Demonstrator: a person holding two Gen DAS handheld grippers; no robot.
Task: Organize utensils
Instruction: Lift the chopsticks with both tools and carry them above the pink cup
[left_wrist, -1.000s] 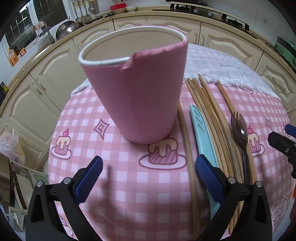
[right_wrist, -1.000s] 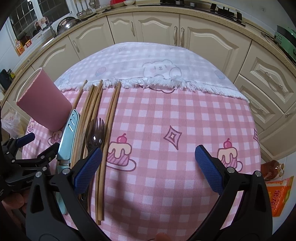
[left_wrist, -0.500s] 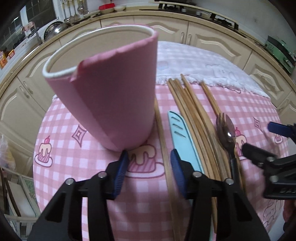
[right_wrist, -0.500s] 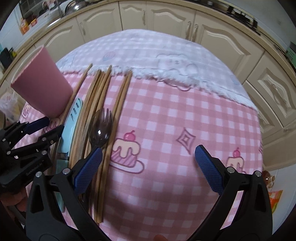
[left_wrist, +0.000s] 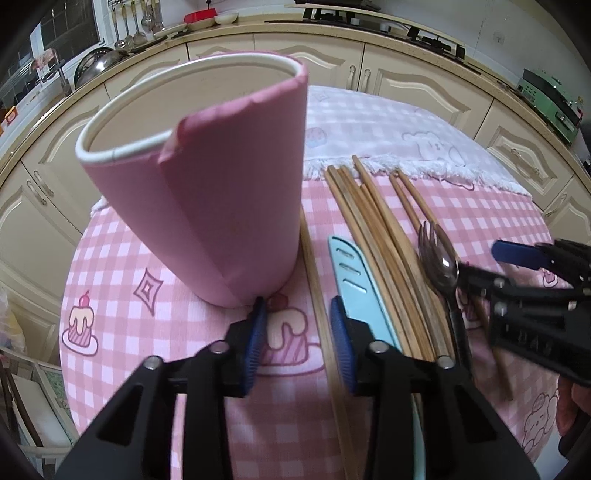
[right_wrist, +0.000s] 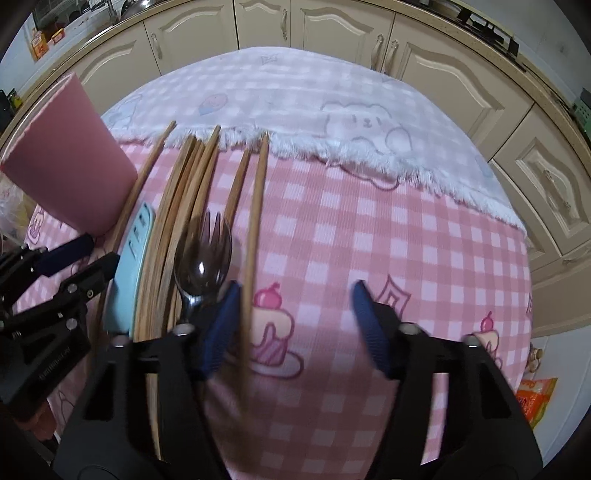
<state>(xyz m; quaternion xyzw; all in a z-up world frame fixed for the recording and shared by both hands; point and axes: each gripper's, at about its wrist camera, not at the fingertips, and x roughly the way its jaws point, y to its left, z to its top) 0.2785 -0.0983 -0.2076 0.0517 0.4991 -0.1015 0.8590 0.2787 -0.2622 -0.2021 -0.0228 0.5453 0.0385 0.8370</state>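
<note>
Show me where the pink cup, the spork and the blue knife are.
pink cup (left_wrist: 236, 206), left wrist view, outer side wall.
spork (right_wrist: 202, 264), right wrist view, bowl.
blue knife (left_wrist: 354, 280), left wrist view, slotted blade sheath.

home kitchen | cream cabinets (left_wrist: 417, 77) across top | hanging ladles (left_wrist: 133, 24) upper left | stove (left_wrist: 373, 20) top | checked tablecloth (right_wrist: 369, 229) centre

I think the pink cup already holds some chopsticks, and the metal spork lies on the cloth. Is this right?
Not quite. The left wrist view shows the pink cup holds nothing; the chopsticks lie on the cloth. The metal spork lies there too.
</note>
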